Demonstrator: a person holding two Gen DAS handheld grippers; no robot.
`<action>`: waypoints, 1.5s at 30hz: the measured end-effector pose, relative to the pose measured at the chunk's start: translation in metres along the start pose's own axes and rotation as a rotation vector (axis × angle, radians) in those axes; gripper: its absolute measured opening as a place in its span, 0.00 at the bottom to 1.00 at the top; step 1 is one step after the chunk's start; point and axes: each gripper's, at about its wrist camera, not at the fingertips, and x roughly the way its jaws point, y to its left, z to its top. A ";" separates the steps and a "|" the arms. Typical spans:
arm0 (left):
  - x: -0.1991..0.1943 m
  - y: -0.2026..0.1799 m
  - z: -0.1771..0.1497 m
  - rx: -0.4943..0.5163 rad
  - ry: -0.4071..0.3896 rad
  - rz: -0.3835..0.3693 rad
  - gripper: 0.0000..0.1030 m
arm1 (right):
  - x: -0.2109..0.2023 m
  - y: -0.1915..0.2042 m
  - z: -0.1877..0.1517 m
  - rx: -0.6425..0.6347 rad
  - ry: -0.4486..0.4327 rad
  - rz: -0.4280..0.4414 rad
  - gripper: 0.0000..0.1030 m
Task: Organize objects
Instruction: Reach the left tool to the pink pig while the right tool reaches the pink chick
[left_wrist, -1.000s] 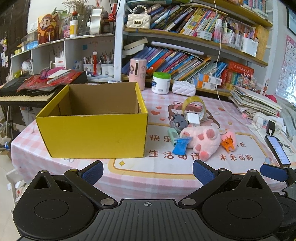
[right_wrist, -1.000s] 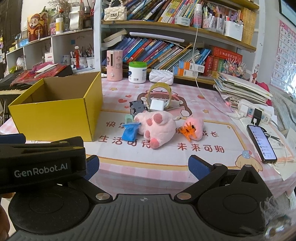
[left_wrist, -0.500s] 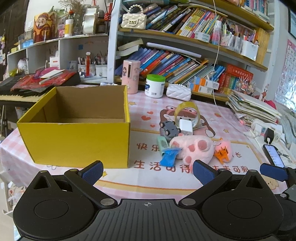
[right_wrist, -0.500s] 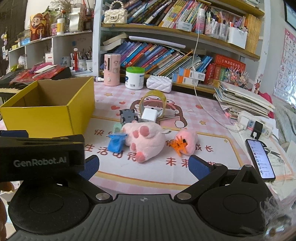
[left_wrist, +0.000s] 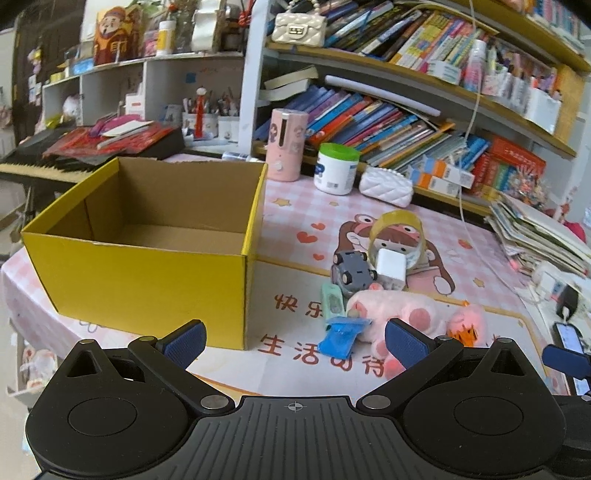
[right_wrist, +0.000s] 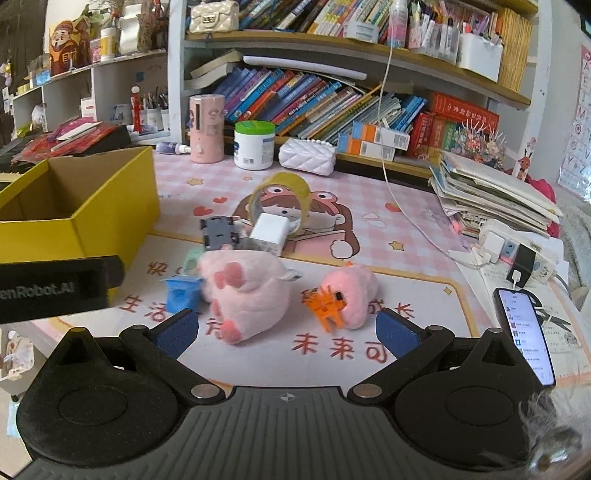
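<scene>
- Since a second ago we have brought both grippers closer to the pile: the yellow box (left_wrist: 147, 273) and the toys fill more of each view, and the blue pads now overlap the nearest things
- Our left gripper (left_wrist: 293, 341) has its jaws spread wide with nothing between them; the box sits ahead to its left and the pile ahead to its right
- Our right gripper (right_wrist: 286, 332) is equally wide apart and holds nothing; the pink plush toy (right_wrist: 243, 288) lies just ahead of it, between its pads
- The box is smooth yellow card outside and plain brown corrugated card inside, a rectangular open-topped shape with one corner turned toward the left gripper
- The plush toy is soft, fuzzy and rounded, with darker pink paw spots; its long axis runs from far left to near right in the right view, one foot pointing toward us
- An orange plastic claw clip (right_wrist: 327, 304) touches a smaller pink plush piece (right_wrist: 352, 295) just right of the toy
- A crinkled blue wrapper (right_wrist: 181, 295) lies left of the toy, touching it
- Beyond these stand a grey toy car (right_wrist: 218, 230) on its side, a glossy white cube charger (right_wrist: 269, 234) and a roll of yellowish tape (right_wrist: 282, 195) standing on edge, its hole facing us
</scene>
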 end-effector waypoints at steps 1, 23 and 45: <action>0.002 -0.003 0.000 -0.005 0.001 0.005 1.00 | 0.004 -0.005 0.001 0.002 0.005 0.001 1.00; 0.030 -0.039 -0.004 -0.054 0.062 0.122 1.00 | 0.095 -0.081 0.018 0.089 0.137 0.065 0.84; 0.064 -0.089 -0.001 0.024 0.124 -0.015 1.00 | 0.118 -0.127 0.029 0.189 0.115 0.146 0.68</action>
